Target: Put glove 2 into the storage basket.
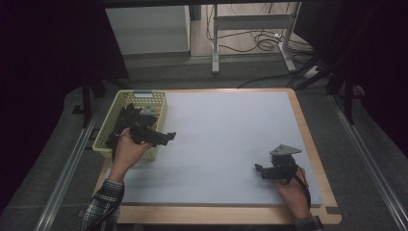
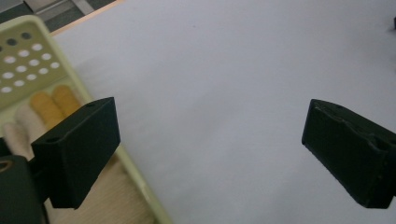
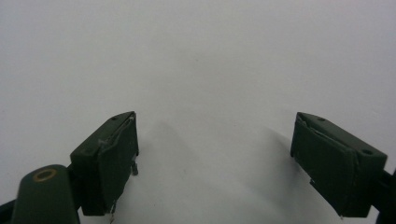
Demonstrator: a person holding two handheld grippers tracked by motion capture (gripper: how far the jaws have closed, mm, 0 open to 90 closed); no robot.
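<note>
My left gripper (image 1: pixel 166 137) hovers at the right edge of a pale green perforated basket (image 1: pixel 108 125), its jaws wide apart and empty, pointing out over the white mat (image 1: pixel 226 134). In the left gripper view the gripper (image 2: pixel 210 149) is open above the mat, with the basket's rim (image 2: pixel 140 179) under the left jaw and folded cream and yellow cloth (image 2: pixel 46 102) inside the basket. My right gripper (image 1: pixel 260 170) rests low over the mat at the front right, open and holding nothing. The right gripper view has that gripper (image 3: pixel 215 158) open over bare white mat (image 3: pixel 196 60).
Dark items (image 1: pixel 126 118) lie in the basket. The mat sits on a wooden table (image 1: pixel 308 139) with its edge visible at the right and front. Beyond the table stand a desk frame (image 1: pixel 250 33) and floor cables (image 1: pixel 262 43).
</note>
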